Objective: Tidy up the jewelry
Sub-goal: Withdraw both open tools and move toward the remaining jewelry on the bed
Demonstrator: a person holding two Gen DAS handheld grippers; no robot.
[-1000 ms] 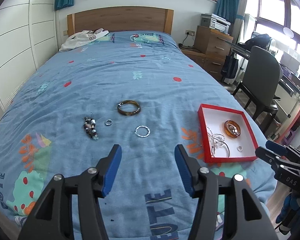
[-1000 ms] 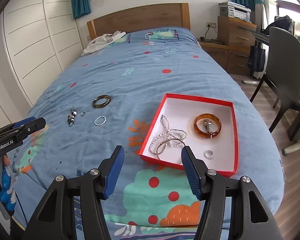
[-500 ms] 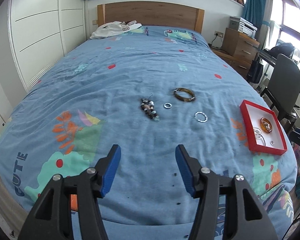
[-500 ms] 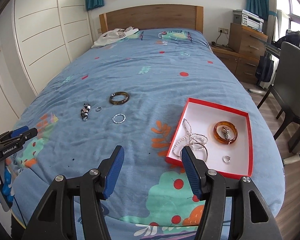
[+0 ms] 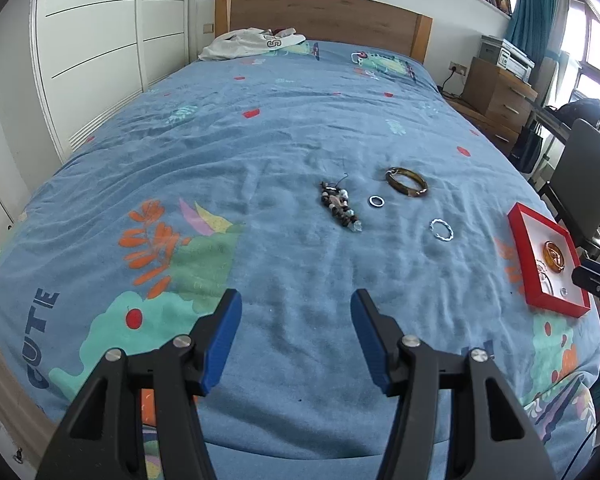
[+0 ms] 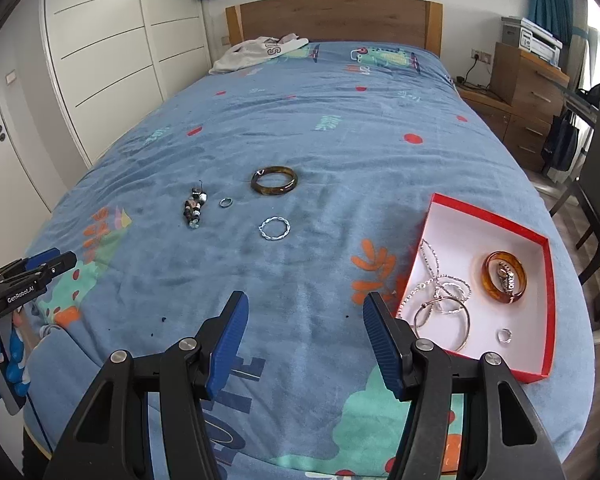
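On the blue bedspread lie a beaded bracelet, a small ring, a dark brown bangle and a twisted silver ring. A red-rimmed white tray at the right holds an amber bangle, silver chains and hoops and a small ring. My left gripper is open and empty, well short of the loose pieces. My right gripper is open and empty, just left of the tray.
A white garment lies by the wooden headboard. White wardrobes stand at the left. A wooden dresser with a printer and a dark chair stand at the right of the bed.
Both views have swung left across the bed. The loose pieces now sit ahead of my left gripper, and the tray has shifted to the right edge. Both grippers stay open.
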